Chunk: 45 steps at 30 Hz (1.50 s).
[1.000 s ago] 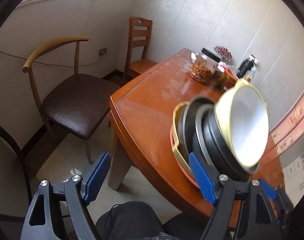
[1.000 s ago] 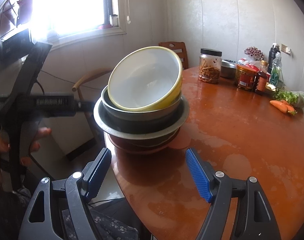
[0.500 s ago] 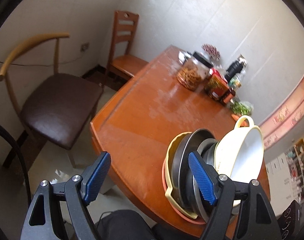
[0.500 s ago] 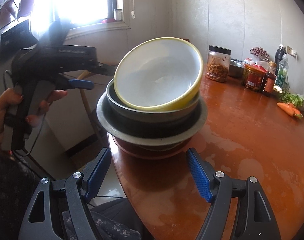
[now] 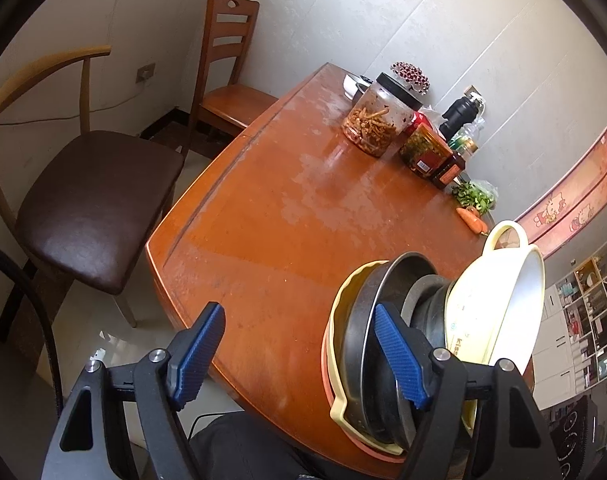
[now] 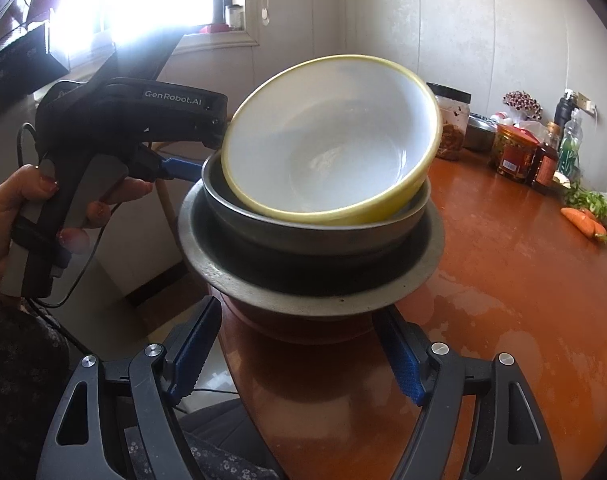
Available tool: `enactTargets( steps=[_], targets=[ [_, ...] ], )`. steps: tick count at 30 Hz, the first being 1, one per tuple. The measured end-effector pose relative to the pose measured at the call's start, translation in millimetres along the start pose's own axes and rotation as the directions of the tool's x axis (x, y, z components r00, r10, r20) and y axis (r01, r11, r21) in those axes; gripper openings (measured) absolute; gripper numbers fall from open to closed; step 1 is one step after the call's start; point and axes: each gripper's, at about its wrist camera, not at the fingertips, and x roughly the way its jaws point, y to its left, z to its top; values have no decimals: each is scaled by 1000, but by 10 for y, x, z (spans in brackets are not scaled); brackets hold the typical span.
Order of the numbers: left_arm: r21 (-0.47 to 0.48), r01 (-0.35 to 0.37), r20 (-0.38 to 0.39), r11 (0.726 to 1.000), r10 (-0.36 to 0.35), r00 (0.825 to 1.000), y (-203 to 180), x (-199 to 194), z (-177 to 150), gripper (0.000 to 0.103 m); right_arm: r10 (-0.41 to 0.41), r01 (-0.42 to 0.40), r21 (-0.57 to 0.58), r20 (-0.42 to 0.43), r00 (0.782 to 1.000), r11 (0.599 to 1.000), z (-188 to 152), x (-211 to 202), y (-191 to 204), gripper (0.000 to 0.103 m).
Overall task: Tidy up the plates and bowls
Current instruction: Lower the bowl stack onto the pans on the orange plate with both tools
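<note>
A stack of dishes stands at the near corner of the wooden table (image 5: 287,216). A yellow-rimmed white bowl (image 6: 331,140) lies tilted on top, in a grey metal bowl (image 6: 303,236) on a wide metal plate (image 6: 419,276) over a red dish (image 6: 295,330). In the left wrist view the white bowl (image 5: 499,304) tops the stack, with a pale yellow dish (image 5: 339,328) low in it. My left gripper (image 5: 299,356) is open beside the stack, its right finger (image 5: 399,356) by the metal plate's rim. My right gripper (image 6: 295,360) is open just under the stack. The left gripper's body (image 6: 115,128) reaches toward the stack.
At the table's far side stand a pickle jar (image 5: 377,120), red-labelled jars (image 5: 427,152), a black bottle (image 5: 459,114), greens (image 5: 473,196) and a carrot (image 5: 471,218). A brown padded chair (image 5: 87,196) and a wooden chair (image 5: 227,80) stand left of the table.
My left gripper has swung over the table corner and closer to the stack. My right gripper has moved in closer under the stack. Both stay open.
</note>
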Motion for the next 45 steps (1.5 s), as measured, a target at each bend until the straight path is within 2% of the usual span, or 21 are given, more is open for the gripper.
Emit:
enactTargets(
  steps=[6,22,26,32,37,43,45],
  targets=[
    [25,22,-22,999,-21,1000,-13,87,15,71,-39,39,12,-2,999,999,38,81,-36,81],
    [25,69,-61,997,-67,996,-82,219,-46,63,-36,36,19,5,999,999,21,105,-163,83],
    [31,86,-70,996,-83,994,-124,241,-66,58,-32,32,21,6,999,999,10,102,-207,83],
    [-10,147,-112,989,-147,983,-51,284,-84,58,-33,33,18,5,999,999,17,108,-205,83],
    [-70,220,-135,973,-228,964,105,318,-78,58,-43,43,13,1,999,999,37,112,-206,83],
    [-56,237,-149,970,-243,959,117,354,-104,58,-55,55,-8,4,998,998,35,106,-184,83],
    [-52,238,-151,970,-244,958,107,369,-100,52,-54,54,-8,6,999,998,30,107,-181,83]
  ],
)
